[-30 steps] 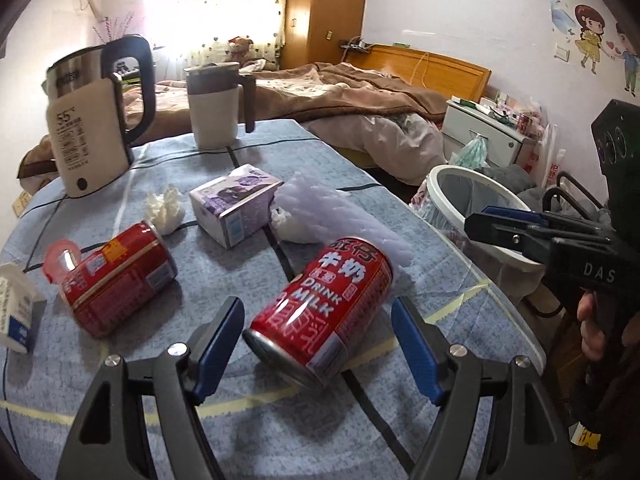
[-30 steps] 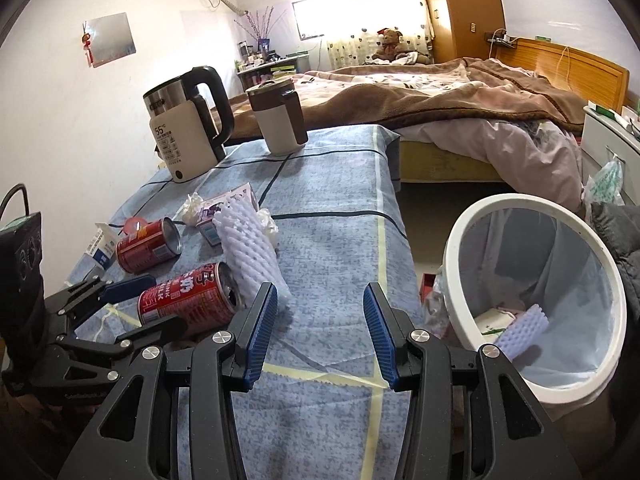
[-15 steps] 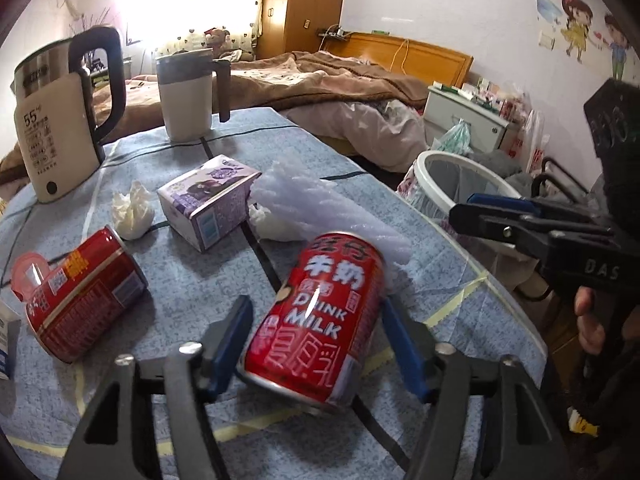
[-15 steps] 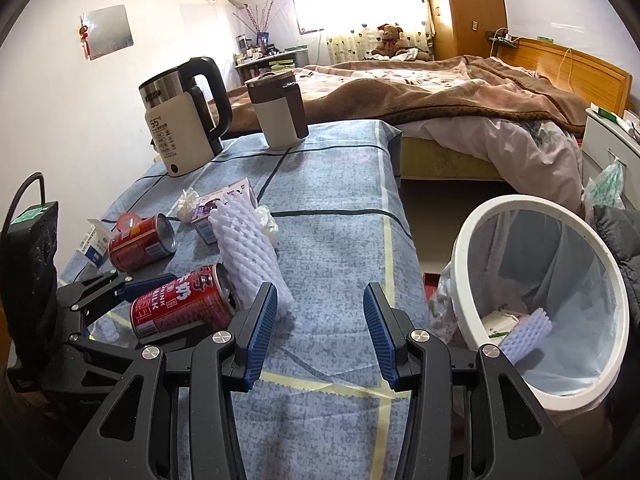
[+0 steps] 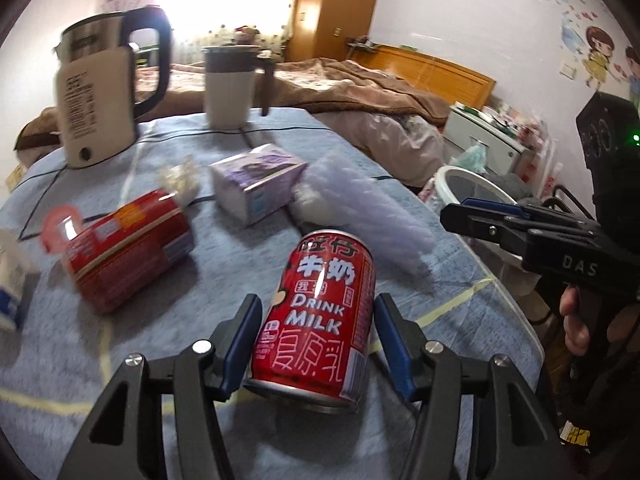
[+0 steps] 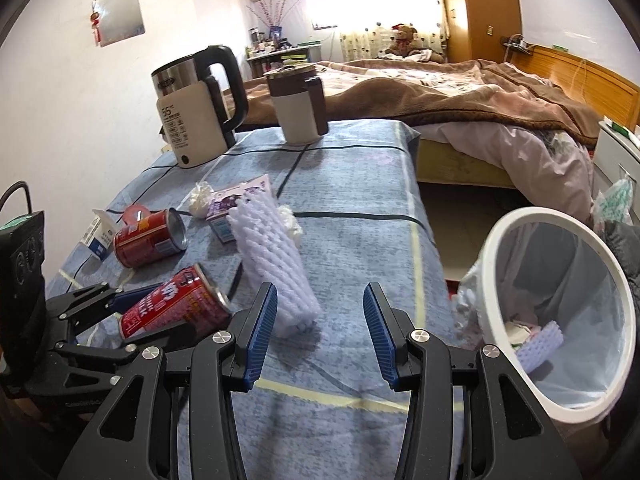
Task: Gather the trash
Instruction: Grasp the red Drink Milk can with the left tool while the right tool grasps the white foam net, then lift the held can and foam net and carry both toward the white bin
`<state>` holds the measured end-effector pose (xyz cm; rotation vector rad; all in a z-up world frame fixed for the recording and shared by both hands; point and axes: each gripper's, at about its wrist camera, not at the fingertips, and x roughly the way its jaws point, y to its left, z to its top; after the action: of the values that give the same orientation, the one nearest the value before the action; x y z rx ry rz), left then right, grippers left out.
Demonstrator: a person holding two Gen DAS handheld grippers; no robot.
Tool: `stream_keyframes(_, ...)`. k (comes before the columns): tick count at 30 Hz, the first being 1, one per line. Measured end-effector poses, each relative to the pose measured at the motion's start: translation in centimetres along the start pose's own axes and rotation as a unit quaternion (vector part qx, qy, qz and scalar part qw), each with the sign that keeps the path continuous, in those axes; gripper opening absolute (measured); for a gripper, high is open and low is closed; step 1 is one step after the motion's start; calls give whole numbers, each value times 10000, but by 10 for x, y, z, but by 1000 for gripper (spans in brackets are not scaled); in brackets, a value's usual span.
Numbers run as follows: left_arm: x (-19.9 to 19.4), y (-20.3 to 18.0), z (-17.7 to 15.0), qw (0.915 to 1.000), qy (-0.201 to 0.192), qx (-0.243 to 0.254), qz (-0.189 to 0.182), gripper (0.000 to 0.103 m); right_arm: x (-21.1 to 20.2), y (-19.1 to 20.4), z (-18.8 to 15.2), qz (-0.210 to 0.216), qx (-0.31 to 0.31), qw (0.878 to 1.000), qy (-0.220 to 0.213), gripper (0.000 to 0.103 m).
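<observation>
My left gripper [image 5: 316, 340] is shut on a red milk can [image 5: 320, 316] and holds it tilted up off the blue tablecloth; the can also shows in the right wrist view [image 6: 176, 308]. A second red can [image 5: 128, 252] lies on its side to the left. A purple-white carton [image 5: 256, 182], a crumpled tissue [image 5: 180, 180] and a lilac foam net sleeve [image 6: 272, 256] lie beyond. My right gripper [image 6: 318, 332] is open and empty, above the table near the foam sleeve. The white trash bin [image 6: 560, 320] stands right of the table.
A kettle [image 6: 192, 120] and a lidded mug [image 6: 298, 106] stand at the table's far end. A small white-blue carton [image 6: 98, 236] lies at the left edge. A bed [image 6: 460, 96] stands behind. The bin holds a foam piece and scraps.
My left gripper closed on the milk can and lifted it, tipping it more upright. My right gripper stayed open and shifted slightly.
</observation>
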<state>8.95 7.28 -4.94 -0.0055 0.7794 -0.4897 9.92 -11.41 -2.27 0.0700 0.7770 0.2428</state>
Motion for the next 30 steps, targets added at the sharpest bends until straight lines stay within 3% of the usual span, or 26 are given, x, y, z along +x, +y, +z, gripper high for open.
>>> stream_keyframes(7,-17,21,-10,9979,-93,-484,425,60,21,19,6,180,-296,9993,110,46)
stream_keyframes(11,-23,25,-15,9948,-126,-617,805,60,39,29,10,189,-564,9979,243,56)
stream_keyframes(22,-21,34,-19,9934,-41,-948,649,61,68,34,16,189,-781,9952,551,56)
stream_keyframes(27,-11,33,-23,9918,123,-1012,770,61,69,32,16,304,-602,9962,552,56)
stream_keyframes(30,-12,33,-22,9915,112,-1041,771,61,71,30,15,330,-509,9965,577,50)
